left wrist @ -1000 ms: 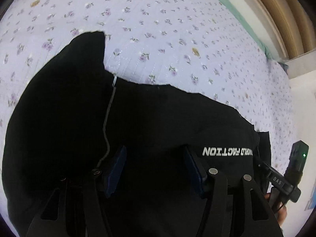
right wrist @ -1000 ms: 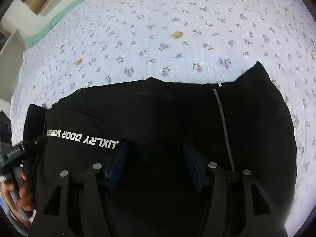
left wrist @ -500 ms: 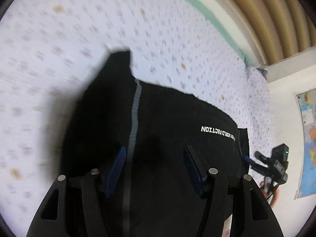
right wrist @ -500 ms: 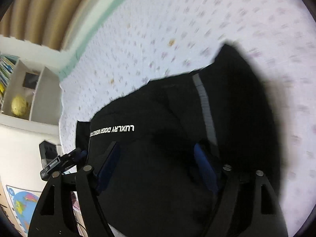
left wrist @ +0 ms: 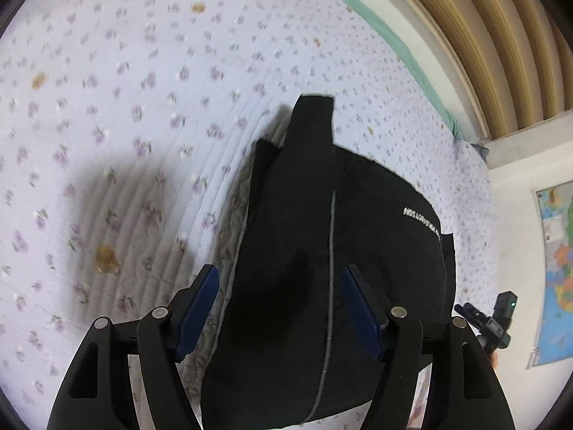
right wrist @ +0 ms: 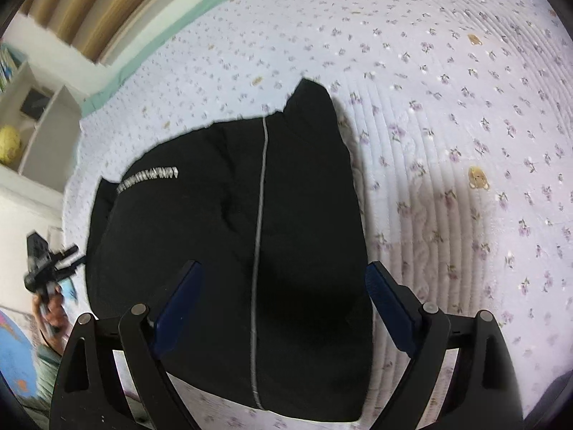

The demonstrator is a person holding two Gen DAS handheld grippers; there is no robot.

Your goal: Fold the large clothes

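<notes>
A black garment [left wrist: 322, 261] with a grey side stripe and white lettering lies folded in a compact heap on the floral quilt [left wrist: 125, 107]. It also shows in the right wrist view [right wrist: 229, 233]. My left gripper [left wrist: 281, 308] hovers above the garment, jaws wide open, holding nothing. My right gripper [right wrist: 283, 304] hovers above it from the other side, jaws wide open and empty. Each gripper appears small at the edge of the other's view: the right one [left wrist: 490, 322] and the left one [right wrist: 46, 265].
The pale floral quilt [right wrist: 465, 107] covers the bed on all sides of the garment. A green bed edge and wooden slatted headboard [left wrist: 483, 36] lie at the far end. A white shelf with a yellow ball [right wrist: 9, 143] and a wall map [left wrist: 558, 268] stand beyond the bed.
Both grippers have lifted away from the garment and pulled back, jaws open throughout. The garment now appears narrower and more bunched than a second ago.
</notes>
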